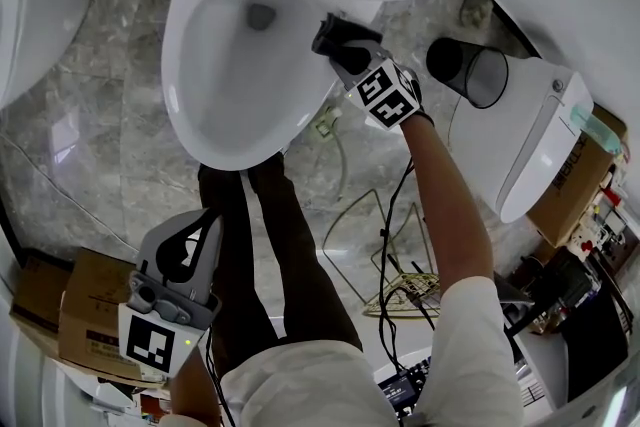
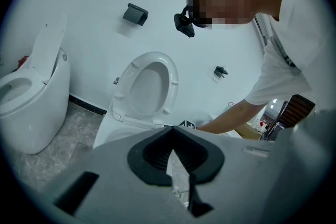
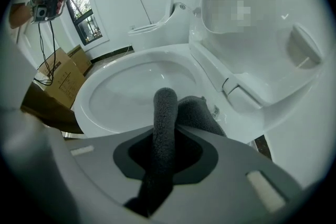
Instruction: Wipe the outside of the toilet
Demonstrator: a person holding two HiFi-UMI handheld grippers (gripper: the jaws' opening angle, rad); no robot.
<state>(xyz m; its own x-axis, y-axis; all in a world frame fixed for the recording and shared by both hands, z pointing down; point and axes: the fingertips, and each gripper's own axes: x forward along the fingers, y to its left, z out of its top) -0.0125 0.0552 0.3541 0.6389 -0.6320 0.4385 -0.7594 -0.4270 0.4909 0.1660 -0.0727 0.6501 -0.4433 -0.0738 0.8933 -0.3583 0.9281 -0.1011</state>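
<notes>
Toilet rim (image 1: 178,75): right tool (image 1: 338,37) clamps dark cloth (image 3: 165,123).

You worked in bright, even light. The white toilet bowl (image 1: 230,65) left of your right tongs (image 1: 335,35) nearly washed out, and the marble floor (image 1: 90,115) further left carried soft glare. Both tongs views bowed hard at the edges and faded into dark corners. Daylight came through a window (image 3: 86,18) far left of the right tongs. The dark cloth (image 3: 164,113) they pinched blurred close to the lens.
</notes>
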